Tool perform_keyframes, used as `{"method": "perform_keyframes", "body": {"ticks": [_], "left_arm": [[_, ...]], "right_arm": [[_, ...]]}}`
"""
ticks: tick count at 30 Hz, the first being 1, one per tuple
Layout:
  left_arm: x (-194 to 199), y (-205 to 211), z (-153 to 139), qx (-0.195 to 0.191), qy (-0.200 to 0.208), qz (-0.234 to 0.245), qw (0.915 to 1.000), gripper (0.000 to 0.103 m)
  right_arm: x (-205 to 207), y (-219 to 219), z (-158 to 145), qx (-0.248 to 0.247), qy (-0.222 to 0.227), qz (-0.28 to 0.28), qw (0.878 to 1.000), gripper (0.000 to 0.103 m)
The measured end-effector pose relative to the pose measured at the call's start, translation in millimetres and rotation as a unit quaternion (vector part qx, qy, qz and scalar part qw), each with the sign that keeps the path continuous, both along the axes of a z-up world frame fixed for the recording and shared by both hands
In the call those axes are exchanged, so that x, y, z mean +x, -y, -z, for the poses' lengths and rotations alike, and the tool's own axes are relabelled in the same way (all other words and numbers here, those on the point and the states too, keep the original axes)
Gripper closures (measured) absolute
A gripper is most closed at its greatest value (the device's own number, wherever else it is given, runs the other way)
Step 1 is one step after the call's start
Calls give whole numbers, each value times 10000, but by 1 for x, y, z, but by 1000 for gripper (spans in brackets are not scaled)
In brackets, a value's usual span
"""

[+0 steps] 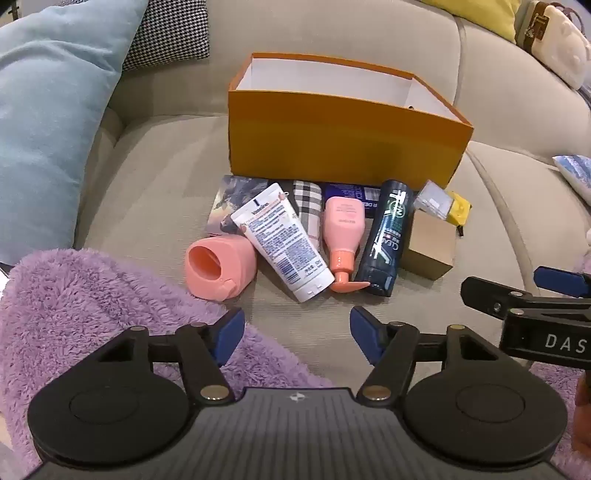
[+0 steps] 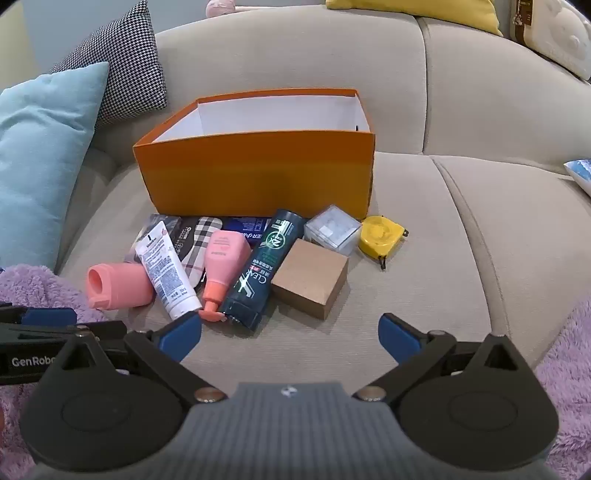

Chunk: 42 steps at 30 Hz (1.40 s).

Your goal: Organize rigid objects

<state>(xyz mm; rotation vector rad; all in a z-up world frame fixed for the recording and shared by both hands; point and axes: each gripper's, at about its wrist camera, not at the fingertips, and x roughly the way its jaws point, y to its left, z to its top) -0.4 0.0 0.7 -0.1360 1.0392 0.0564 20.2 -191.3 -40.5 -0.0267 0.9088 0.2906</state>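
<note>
An open orange box (image 1: pixel 332 140) (image 2: pixel 258 170) with a white inside stands on the sofa seat. In front of it lie a pink cup (image 1: pixel 219 267) (image 2: pixel 118 284), a white tube (image 1: pixel 282 243) (image 2: pixel 166 269), a pink pump bottle (image 1: pixel 343 232) (image 2: pixel 221 266), a dark shampoo bottle (image 1: pixel 386 240) (image 2: pixel 258 269), a brown block (image 1: pixel 428 243) (image 2: pixel 310 282), a clear cube (image 2: pixel 332 229) and a yellow tape measure (image 2: pixel 380 236). My left gripper (image 1: pixel 297 334) is open and empty just short of the tube. My right gripper (image 2: pixel 290 338) is open and empty just short of the shampoo bottle.
A purple fluffy blanket (image 1: pixel 92 314) (image 2: pixel 569 369) lies at the near edge. A light blue cushion (image 1: pixel 48 122) (image 2: pixel 40 147) and a houndstooth cushion (image 2: pixel 118 59) lean at the left. Flat packets (image 1: pixel 236 203) lie under the bottles. A yellow cushion (image 2: pixel 410 7) sits behind.
</note>
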Motion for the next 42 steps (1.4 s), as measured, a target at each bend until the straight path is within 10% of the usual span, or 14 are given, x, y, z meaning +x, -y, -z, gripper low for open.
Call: {"method": "perform_keyframes", "body": {"ticks": [42], "left_arm": [[-3,-2,1,-54,4,87,9999,27]], "right_arm": [[1,0,6,-105,-35,-24,9999,2]]}}
